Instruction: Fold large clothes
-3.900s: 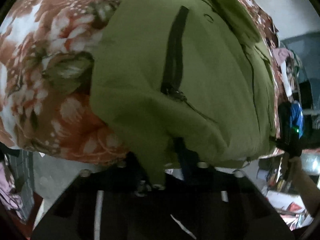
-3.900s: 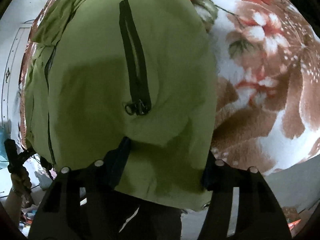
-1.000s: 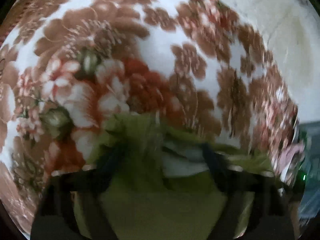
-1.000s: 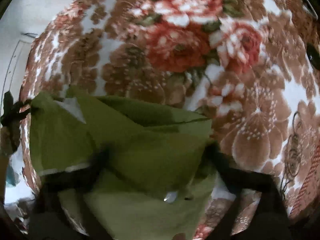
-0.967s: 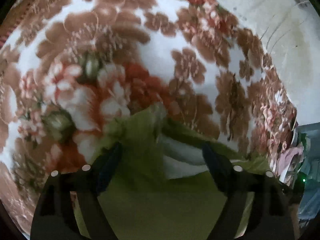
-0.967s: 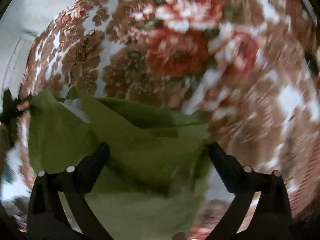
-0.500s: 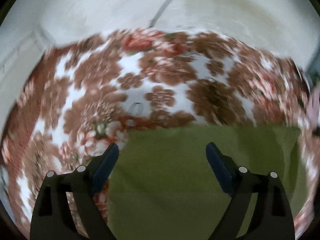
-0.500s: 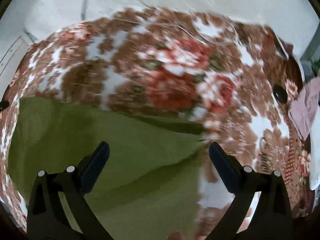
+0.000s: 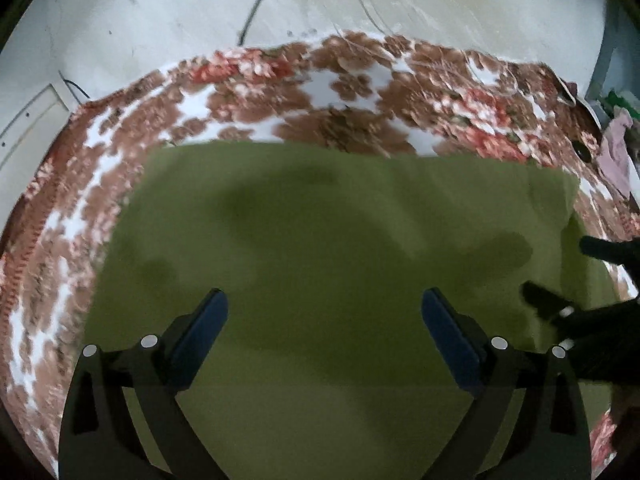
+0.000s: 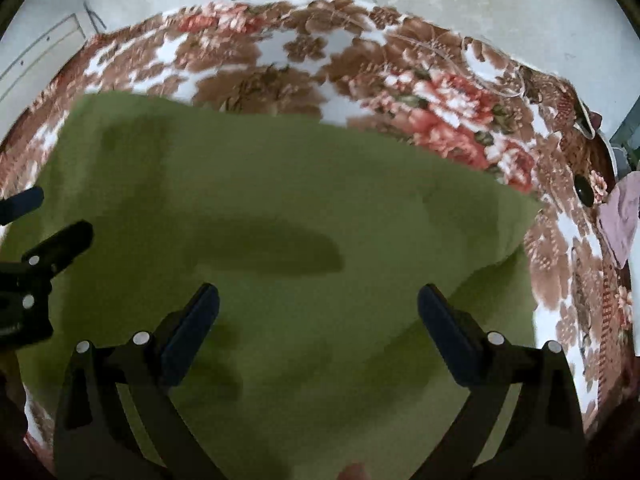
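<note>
The olive green garment (image 9: 320,220) lies folded flat on the floral blanket (image 9: 280,92), its far edge straight. My left gripper (image 9: 323,296) hovers over its near half, jaws opening wide, nothing between the pads. In the right wrist view the same garment (image 10: 280,184) shows a top layer folded over a lower one at the right. My right gripper (image 10: 318,290) hangs open above it, holding nothing. Each gripper appears in the other's view: the right gripper (image 9: 560,267) at the garment's right edge, the left gripper (image 10: 60,213) at its left edge.
The blanket (image 10: 320,60) covers a bed that meets a pale wall (image 9: 400,8) at the back. A pink cloth (image 10: 620,212) and a small dark round object (image 10: 584,192) lie at the bed's right side.
Both grippers let go of the green fabric's folded-over end and drew back toward me. The garment now lies flat and both pairs of jaws stand empty.
</note>
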The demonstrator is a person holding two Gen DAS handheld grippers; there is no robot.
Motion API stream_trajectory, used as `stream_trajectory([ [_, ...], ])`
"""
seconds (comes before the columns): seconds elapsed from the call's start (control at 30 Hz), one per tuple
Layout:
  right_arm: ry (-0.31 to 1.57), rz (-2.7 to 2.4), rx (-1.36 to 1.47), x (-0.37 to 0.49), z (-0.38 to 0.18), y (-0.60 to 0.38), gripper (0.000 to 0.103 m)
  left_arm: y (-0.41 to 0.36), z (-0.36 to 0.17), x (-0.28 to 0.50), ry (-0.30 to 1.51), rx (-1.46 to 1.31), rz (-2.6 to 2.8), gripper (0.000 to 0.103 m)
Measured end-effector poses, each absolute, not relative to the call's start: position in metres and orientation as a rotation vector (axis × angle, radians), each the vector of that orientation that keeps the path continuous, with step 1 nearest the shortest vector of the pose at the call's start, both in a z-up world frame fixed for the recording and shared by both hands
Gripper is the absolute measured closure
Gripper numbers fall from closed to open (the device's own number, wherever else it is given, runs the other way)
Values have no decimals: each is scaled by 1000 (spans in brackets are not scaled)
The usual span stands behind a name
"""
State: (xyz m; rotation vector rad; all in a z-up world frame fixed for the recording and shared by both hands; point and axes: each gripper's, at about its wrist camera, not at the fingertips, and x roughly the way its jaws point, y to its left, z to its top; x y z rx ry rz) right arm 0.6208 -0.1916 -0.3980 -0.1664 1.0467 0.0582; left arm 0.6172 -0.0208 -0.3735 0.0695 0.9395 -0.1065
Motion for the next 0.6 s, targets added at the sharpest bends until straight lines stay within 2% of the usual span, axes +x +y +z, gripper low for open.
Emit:
stream_trajectory([
  [0.17, 1072, 26, -187, 616, -427, -199, 5, -11, -405, 617, 994, 152, -67, 7],
  [0.2, 1075, 12, -173, 615, -430, -203, 5, -3, -408, 617, 995, 147, -62, 4],
  [0.6, 1105, -130, -153, 601, -444, -270, 5, 87, -421, 611, 1059, 176, 86, 5],
])
